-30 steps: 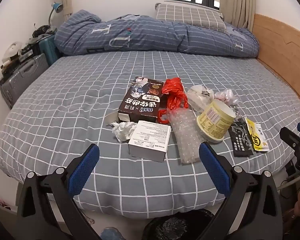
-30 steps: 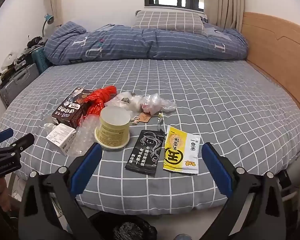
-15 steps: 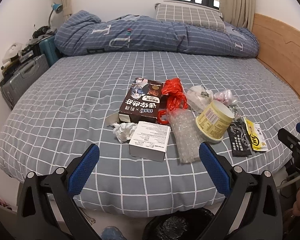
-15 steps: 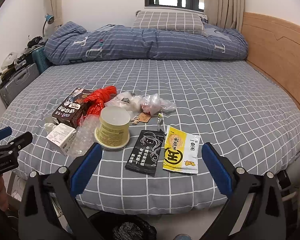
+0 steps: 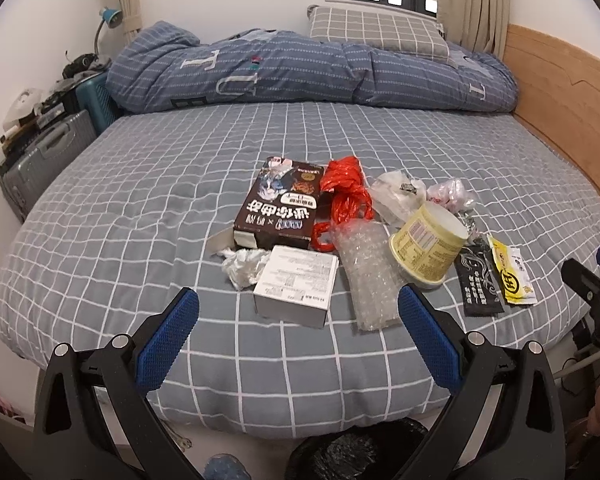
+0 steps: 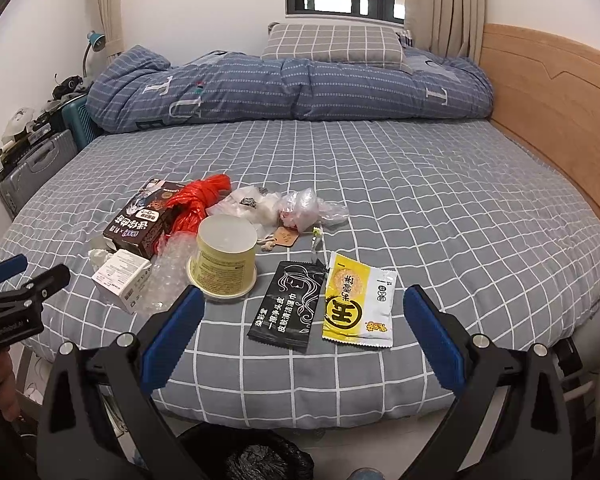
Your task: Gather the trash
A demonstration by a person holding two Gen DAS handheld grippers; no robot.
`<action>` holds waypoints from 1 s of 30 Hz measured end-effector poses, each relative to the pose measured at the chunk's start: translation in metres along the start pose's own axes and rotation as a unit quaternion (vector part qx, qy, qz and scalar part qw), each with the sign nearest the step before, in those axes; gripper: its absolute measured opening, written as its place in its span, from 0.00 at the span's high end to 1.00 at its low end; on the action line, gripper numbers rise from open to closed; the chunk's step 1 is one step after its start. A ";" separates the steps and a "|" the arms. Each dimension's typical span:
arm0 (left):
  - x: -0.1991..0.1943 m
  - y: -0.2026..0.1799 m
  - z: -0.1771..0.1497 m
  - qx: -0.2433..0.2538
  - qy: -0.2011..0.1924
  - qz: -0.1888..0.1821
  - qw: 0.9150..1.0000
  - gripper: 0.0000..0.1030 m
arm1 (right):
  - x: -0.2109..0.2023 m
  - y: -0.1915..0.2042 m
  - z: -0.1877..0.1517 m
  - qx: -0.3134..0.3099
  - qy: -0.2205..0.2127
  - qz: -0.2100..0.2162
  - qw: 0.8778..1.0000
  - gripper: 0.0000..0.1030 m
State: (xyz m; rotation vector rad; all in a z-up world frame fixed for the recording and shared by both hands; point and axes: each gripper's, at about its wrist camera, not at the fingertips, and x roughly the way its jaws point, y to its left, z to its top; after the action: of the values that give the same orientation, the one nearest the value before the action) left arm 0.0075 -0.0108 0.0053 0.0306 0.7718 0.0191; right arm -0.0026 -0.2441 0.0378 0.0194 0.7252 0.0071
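Note:
Trash lies on the grey checked bed (image 5: pixel 140 216): a dark brown box (image 5: pixel 282 210), a white box (image 5: pixel 298 286), crumpled tissue (image 5: pixel 242 266), a red bag (image 5: pixel 346 196), bubble wrap (image 5: pixel 370 276), a yellow cup (image 5: pixel 428 248) upside down, a black sachet (image 6: pixel 290 306) and a yellow sachet (image 6: pixel 358 306). My left gripper (image 5: pixel 298 338) is open, short of the white box. My right gripper (image 6: pixel 302 330) is open, its fingers either side of the two sachets and short of them. A bin with a black liner (image 6: pixel 256 458) stands on the floor below the bed's edge.
A rolled blue duvet (image 5: pixel 300 74) and a pillow (image 5: pixel 380 34) lie at the far end. A wooden headboard (image 6: pixel 552 120) runs along the right. Suitcases (image 5: pixel 40 164) stand left of the bed. Clear plastic bags (image 6: pixel 296 208) lie behind the cup.
Both grippers have drifted slightly; the trash sits a little higher in the views. Nothing was taken hold of.

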 end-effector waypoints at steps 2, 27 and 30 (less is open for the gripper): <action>0.001 -0.001 0.001 0.001 0.001 -0.002 1.000 0.06 | 0.000 0.000 0.000 0.000 -0.001 0.000 1.000 0.07; 0.000 -0.003 -0.001 -0.003 -0.002 0.006 1.000 0.06 | -0.002 -0.003 0.001 0.010 0.001 0.001 1.000 0.07; 0.000 -0.001 -0.002 -0.005 -0.001 0.005 1.000 0.06 | -0.002 -0.003 0.000 0.011 0.000 0.001 1.000 0.07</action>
State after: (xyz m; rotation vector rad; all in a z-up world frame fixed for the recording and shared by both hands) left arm 0.0057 -0.0118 0.0041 0.0249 0.7703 0.0334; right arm -0.0038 -0.2468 0.0393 0.0407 0.7256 0.0005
